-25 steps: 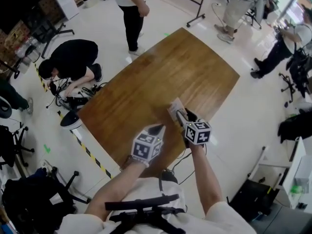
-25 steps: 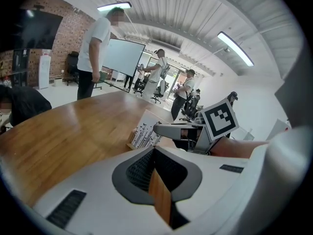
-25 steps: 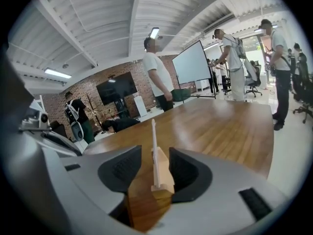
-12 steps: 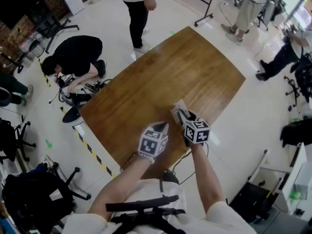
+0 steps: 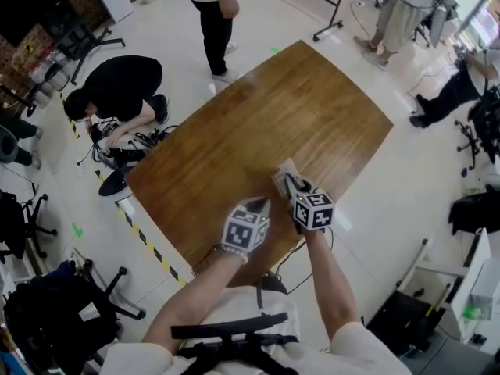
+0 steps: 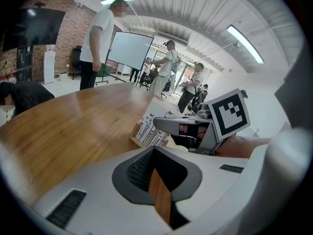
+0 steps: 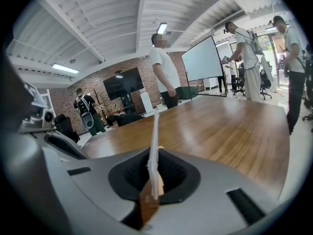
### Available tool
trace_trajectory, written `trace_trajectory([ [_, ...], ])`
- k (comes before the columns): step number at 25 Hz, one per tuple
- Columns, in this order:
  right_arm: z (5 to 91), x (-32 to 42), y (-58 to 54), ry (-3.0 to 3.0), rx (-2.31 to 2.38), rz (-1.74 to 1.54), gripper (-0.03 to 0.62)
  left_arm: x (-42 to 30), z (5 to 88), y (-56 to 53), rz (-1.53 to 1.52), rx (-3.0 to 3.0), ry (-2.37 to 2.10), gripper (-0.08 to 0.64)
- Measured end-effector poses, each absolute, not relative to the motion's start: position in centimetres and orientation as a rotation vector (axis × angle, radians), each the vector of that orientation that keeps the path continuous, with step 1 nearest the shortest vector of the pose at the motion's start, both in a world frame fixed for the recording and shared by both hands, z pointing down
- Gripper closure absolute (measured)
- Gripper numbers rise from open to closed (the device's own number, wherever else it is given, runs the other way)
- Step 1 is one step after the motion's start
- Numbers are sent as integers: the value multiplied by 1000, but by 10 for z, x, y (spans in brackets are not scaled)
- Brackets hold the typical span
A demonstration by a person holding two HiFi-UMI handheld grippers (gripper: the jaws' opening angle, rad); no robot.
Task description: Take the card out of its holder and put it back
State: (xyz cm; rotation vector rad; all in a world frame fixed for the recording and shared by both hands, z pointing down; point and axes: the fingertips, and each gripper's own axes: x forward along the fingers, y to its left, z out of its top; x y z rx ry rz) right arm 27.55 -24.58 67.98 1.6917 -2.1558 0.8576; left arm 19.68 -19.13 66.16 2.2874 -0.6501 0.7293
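The right gripper has just been closing its 2 jaws, and now they're pinching the card edge-on. Left gripper is squeezed together, nothing in it.

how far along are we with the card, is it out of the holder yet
Nothing finished yet. The card stands in its wooden holder. In hand: the right gripper has just been closing, and its jaws now pinch the card's edge. Still to do: lift it out, then slot it back.
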Motion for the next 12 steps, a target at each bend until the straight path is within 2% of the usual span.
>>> trace_trajectory([
  [12,633,286,-248,-2199,1753,754,571,193,665,-187,728,2278,-649,565],
])
